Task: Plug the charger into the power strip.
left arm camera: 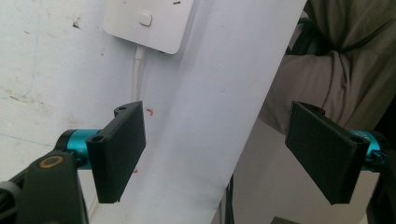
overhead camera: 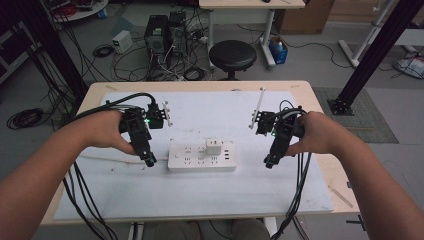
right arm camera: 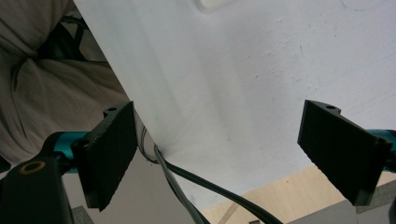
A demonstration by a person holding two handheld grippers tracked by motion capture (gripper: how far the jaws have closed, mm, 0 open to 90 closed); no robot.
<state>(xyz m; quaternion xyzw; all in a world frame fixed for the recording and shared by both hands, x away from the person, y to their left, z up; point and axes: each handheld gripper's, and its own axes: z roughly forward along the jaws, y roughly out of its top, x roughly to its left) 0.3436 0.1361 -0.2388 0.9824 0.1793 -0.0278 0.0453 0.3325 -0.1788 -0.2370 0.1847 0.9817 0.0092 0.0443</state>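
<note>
I see the white power strip [overhead camera: 201,156] lying flat on the white sheet in the middle of the counter [overhead camera: 320,165], a white charger [overhead camera: 215,147] plugged into it. My left claw [overhead camera: 149,161] sits just off its left end and my right claw [overhead camera: 269,162] near its right end, both spread wide and gripping nothing.

The power strip [overhead camera: 201,156] looks like smooth white plastic with a slight gloss, and so does the charger [overhead camera: 215,147] plugged into it. The sheet [overhead camera: 200,190] under them is matt white, scuffed and marked. The table [overhead camera: 300,92] edge shows pale wood. The left gripper [left arm camera: 224,154] has matt black ribbed plastic pads.
</note>
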